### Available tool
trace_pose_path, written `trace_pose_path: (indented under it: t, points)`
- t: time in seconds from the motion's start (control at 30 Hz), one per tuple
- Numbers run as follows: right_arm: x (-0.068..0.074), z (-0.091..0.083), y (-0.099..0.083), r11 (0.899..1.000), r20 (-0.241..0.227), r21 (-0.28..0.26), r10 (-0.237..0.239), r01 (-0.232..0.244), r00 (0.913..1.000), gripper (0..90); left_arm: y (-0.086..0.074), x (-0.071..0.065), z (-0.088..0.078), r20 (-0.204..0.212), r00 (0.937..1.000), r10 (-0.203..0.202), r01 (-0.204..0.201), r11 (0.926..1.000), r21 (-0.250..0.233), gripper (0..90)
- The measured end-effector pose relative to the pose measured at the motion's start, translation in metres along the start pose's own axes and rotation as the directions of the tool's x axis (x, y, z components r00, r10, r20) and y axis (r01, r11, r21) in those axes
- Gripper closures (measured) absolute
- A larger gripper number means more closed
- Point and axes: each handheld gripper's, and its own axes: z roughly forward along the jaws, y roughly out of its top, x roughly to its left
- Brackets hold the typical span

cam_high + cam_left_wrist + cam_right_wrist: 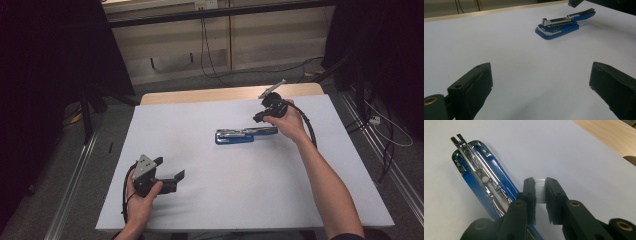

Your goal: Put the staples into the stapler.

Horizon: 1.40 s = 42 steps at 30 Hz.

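R gripper [540,195] has its jaws clamped on a staple strip [540,190], w/ the open blue stapler [482,172] just left of them on the desk [200,200]. L gripper [541,85]: jaws wide apart, nothing btwn; stapler well ahead.

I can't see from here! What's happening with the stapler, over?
Left tool open, idle. Right tool shut on staple strip. Blue stapler lies open. Nothing blocking.

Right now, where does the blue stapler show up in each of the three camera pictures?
High view: stapler mid-table, lying open, beside the right gripper.
Left gripper view: upper right, far across the table.
Right gripper view: left half, beside the jaws.
Shared landmark: the table's wooden far edge.
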Motion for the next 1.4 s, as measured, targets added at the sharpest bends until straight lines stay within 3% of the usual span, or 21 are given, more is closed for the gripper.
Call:
trace_pose_path:
  t: [0.73, 0.93, 1.4]
  points:
    - [0.025, -0.002, 0.011, 0.996, -0.053, -0.049, -0.075, 0.073, 0.9958, 79.3, 0.000, -0.002, 0.000, 0.001, 1.0000, 0.007, -0.007, 1.0000, 0.002, 4.9]
    - [0.033, 0.001, 0.014, 0.995, -0.062, -0.042, -0.093, 0.091, 0.9937, 79.3, 0.002, -0.005, 0.000, -0.005, 0.9991, 0.041, -0.041, 0.9992, 0.000, 4.9]
    - [0.047, 0.010, 0.020, 0.988, -0.096, -0.060, -0.149, 0.144, 0.9841, 79.3, 0.001, -0.005, 0.000, 0.003, 0.9993, 0.036, -0.036, 0.9993, -0.001, 4.9]
